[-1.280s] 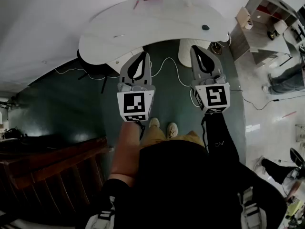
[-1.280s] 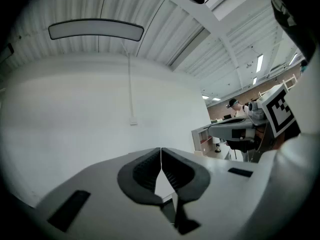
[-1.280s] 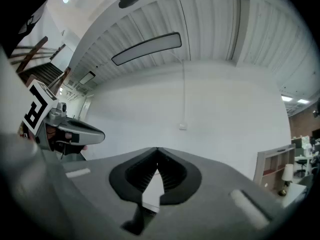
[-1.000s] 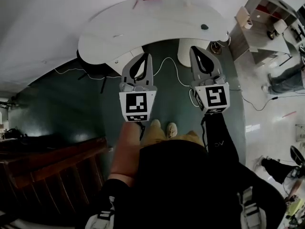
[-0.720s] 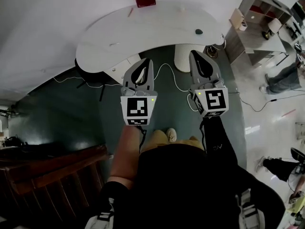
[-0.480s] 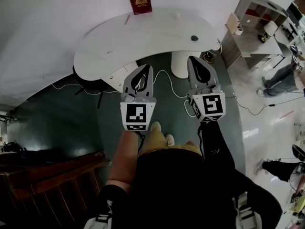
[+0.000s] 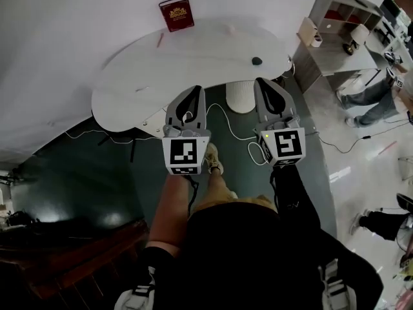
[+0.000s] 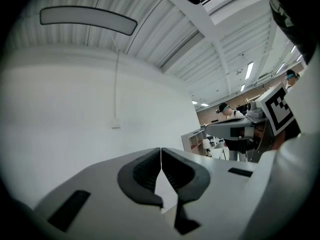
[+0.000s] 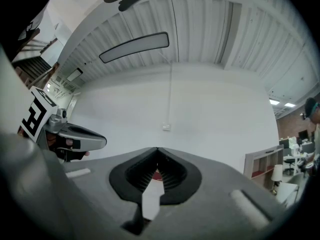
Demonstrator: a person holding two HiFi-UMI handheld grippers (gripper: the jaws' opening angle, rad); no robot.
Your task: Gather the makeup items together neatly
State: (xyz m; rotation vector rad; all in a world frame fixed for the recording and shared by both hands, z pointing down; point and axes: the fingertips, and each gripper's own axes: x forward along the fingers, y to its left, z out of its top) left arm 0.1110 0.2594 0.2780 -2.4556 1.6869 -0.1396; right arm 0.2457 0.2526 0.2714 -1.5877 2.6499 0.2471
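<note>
Before table (image 7: 193,53), hand-held grippers (image 7: 195,90) (image 7: 261,82) parallel, closed

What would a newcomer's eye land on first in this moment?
Two grey tools with black-and-white marker cubes fill the middle of the head view: the left tool and the right tool, side by side, both shut and empty. Just beyond them curves a white table, nearly bare. A red book stands at its far edge, and a small dark item lies near its right end.
</note>
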